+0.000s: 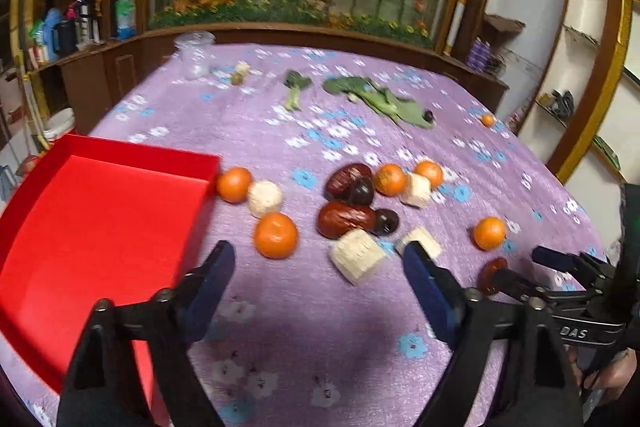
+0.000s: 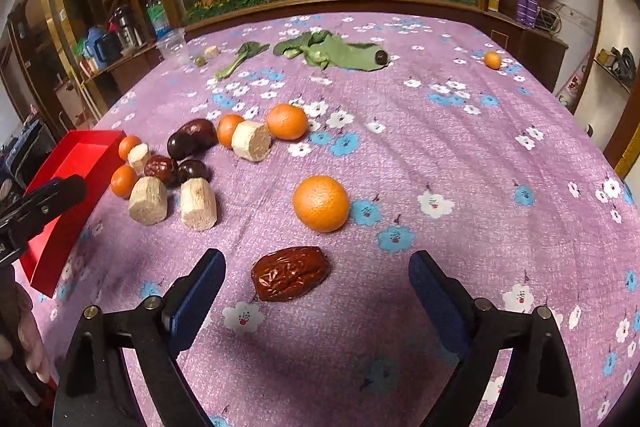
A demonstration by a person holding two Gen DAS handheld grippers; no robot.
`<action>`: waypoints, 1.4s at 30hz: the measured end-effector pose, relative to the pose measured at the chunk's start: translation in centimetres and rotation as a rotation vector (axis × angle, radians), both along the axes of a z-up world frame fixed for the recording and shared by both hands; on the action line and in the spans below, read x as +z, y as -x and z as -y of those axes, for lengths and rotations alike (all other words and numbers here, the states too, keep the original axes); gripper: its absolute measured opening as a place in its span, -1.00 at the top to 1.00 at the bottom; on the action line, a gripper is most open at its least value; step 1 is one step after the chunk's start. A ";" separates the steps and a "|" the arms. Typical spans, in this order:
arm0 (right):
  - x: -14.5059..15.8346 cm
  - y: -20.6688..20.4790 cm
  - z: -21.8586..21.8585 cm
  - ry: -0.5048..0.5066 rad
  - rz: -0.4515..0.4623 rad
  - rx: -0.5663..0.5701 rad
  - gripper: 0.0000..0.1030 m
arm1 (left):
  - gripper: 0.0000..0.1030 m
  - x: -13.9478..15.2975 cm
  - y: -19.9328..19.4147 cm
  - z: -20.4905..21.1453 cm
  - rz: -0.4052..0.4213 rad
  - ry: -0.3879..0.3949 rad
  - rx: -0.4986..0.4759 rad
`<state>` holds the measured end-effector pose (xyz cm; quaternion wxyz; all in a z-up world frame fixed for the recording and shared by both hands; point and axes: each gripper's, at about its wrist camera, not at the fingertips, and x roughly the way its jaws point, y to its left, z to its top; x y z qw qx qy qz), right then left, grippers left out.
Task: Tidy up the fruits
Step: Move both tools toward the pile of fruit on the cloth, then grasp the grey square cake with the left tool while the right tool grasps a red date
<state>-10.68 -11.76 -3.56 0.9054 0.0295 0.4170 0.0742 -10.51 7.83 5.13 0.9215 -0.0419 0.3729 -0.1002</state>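
Note:
A purple flowered tablecloth [image 1: 320,315] carries several oranges, red dates, dark plums and pale cut cane pieces. An empty red tray [image 1: 92,227] lies at the left, also in the right wrist view [image 2: 76,163]. My left gripper [image 1: 318,267] is open and empty, just short of an orange [image 1: 276,235] and a pale cane piece [image 1: 356,256]. My right gripper [image 2: 316,277] is open, with a red date [image 2: 291,273] lying on the cloth between its fingers, untouched. An orange [image 2: 321,203] lies just beyond it. The right gripper also shows in the left wrist view [image 1: 528,269].
Green leafy vegetables [image 2: 332,53] and a dark plum [image 2: 380,57] lie at the far side. A clear plastic cup [image 1: 195,54] stands far left. A lone orange [image 2: 492,60] sits far right. Wooden cabinets and shelves surround the table.

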 end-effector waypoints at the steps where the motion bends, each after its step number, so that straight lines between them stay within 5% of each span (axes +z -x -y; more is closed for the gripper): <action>1: -0.1 -0.1 -0.1 0.002 -0.010 0.007 -0.73 | -0.43 -0.2 -0.3 0.3 -0.016 0.002 -0.019; 6: -0.7 -0.7 -0.9 0.017 -0.047 0.036 -0.51 | -0.28 -1.0 -1.6 1.8 -0.056 -0.022 -0.075; 20: -1.1 -1.2 -1.0 0.011 -0.075 0.049 -0.50 | -0.27 -3.3 -4.6 3.2 -0.150 -0.065 -0.129; 23: -1.2 -1.3 -1.3 0.018 -0.079 0.056 -0.50 | -0.11 -3.8 -5.0 3.2 -0.182 -0.064 -0.131; 28: -1.2 -1.4 -1.7 0.042 -0.078 0.063 -0.42 | -0.08 -3.8 -5.0 3.5 -0.180 -0.080 -0.127; 33: -1.3 -1.3 -1.8 0.057 -0.075 0.062 -0.33 | 0.19 -3.7 -4.8 3.8 -0.176 -0.072 -0.140; 42: -1.3 -1.1 -1.9 0.072 -0.070 0.060 -0.23 | 0.20 -3.6 -4.8 4.2 -0.173 -0.088 -0.123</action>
